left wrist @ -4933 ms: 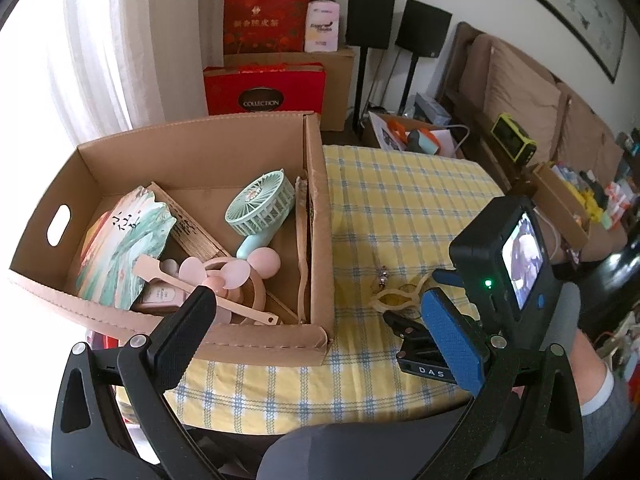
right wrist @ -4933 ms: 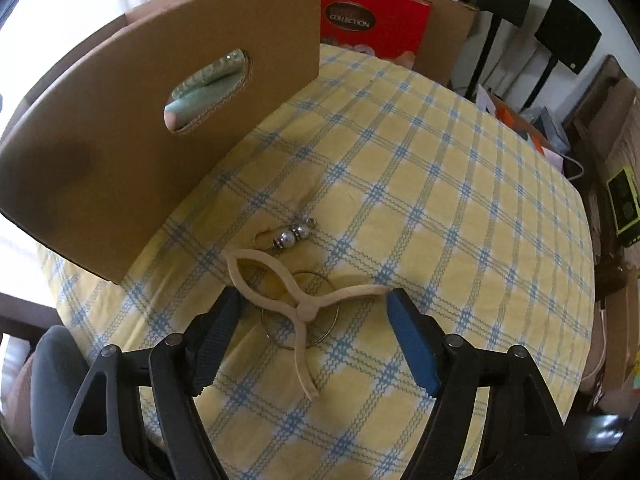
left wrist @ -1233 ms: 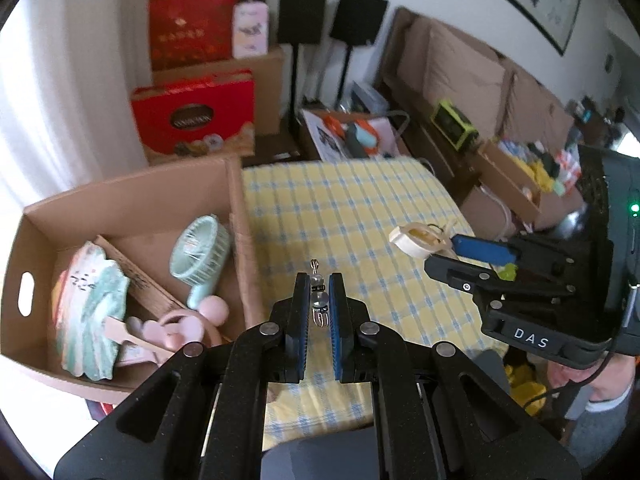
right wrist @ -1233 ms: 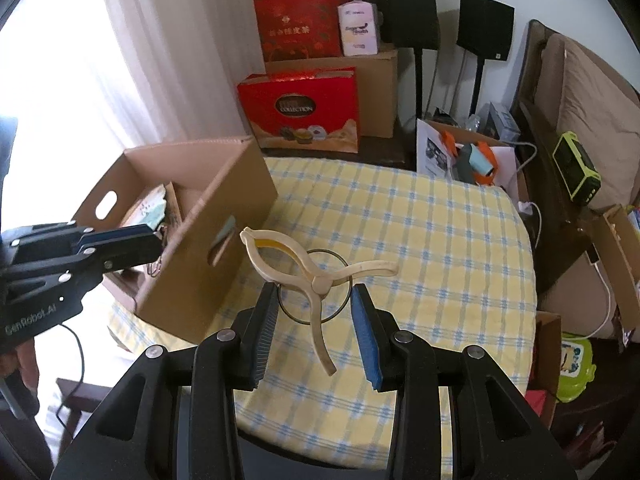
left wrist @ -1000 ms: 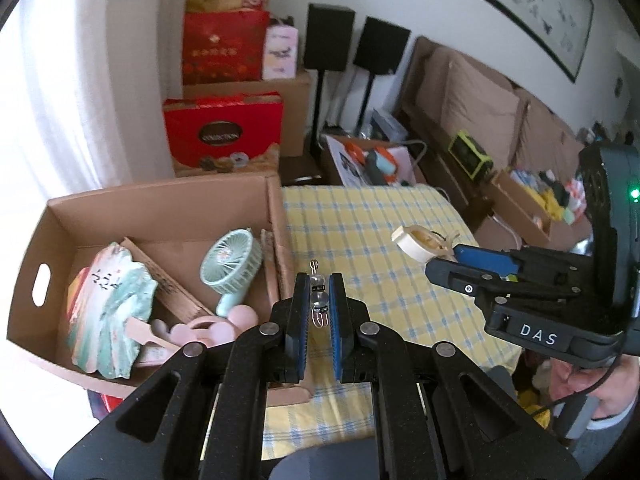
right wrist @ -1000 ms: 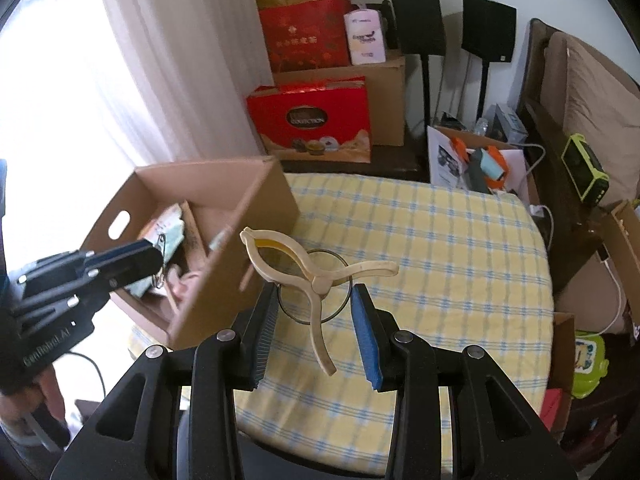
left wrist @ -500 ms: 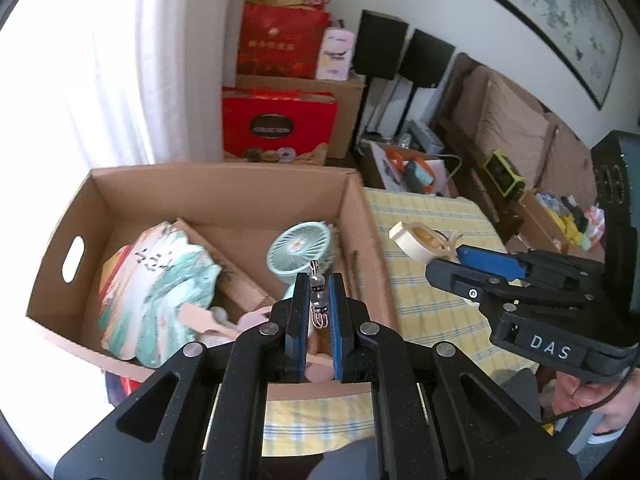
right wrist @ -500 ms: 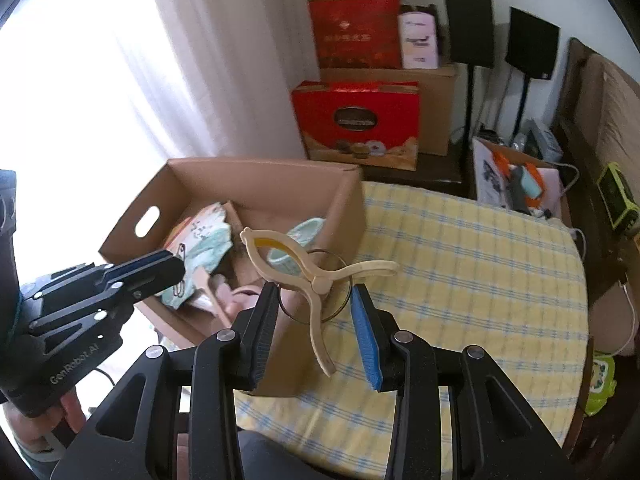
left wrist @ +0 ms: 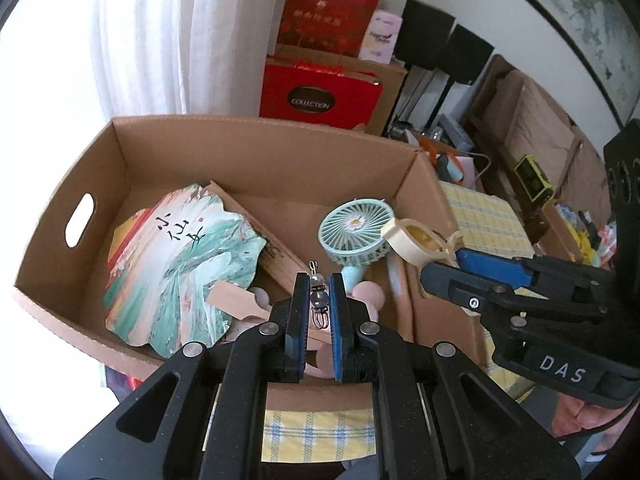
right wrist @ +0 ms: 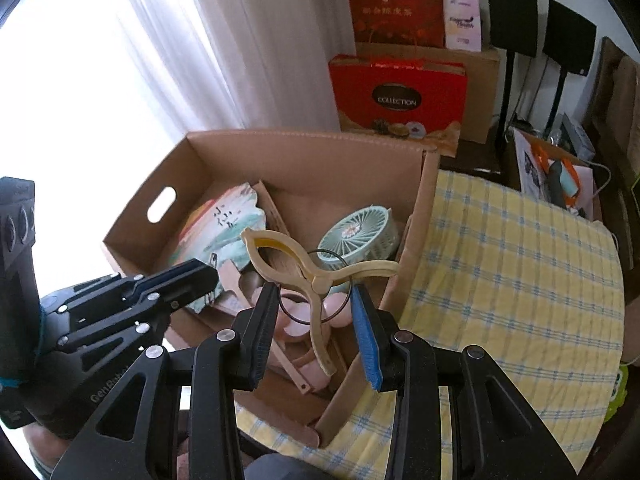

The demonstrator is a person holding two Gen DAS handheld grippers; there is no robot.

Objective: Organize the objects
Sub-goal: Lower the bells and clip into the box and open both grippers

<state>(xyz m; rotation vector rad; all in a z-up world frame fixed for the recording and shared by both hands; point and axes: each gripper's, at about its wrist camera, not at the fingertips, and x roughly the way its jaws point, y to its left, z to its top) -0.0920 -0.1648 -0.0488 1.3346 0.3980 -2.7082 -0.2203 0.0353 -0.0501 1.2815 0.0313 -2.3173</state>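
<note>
My left gripper [left wrist: 319,294] is shut on a small pearl clip [left wrist: 318,298] and hangs over the open cardboard box [left wrist: 248,136]. My right gripper [right wrist: 314,300] is shut on a cream plastic clamp [right wrist: 316,276] with a thin metal ring, held above the box's right side. In the left wrist view the right gripper [left wrist: 444,268] comes in from the right with the clamp [left wrist: 412,236] over the box wall. The left gripper [right wrist: 200,276] shows at the left of the right wrist view. Inside the box lie a painted paper fan [left wrist: 180,264], a mint handheld fan [left wrist: 354,234] and pink items [right wrist: 304,316].
The box stands on a table with a yellow and blue checked cloth [right wrist: 520,264]. Behind it are a red gift box [right wrist: 400,96], a brown carton and two black speakers [right wrist: 540,20]. A white curtain [right wrist: 220,40] hangs at the back left. A sofa [left wrist: 532,136] is at the right.
Both grippers have moved left from over the checked cloth to above the box, each still holding its object. The box now fills the middle of both views.
</note>
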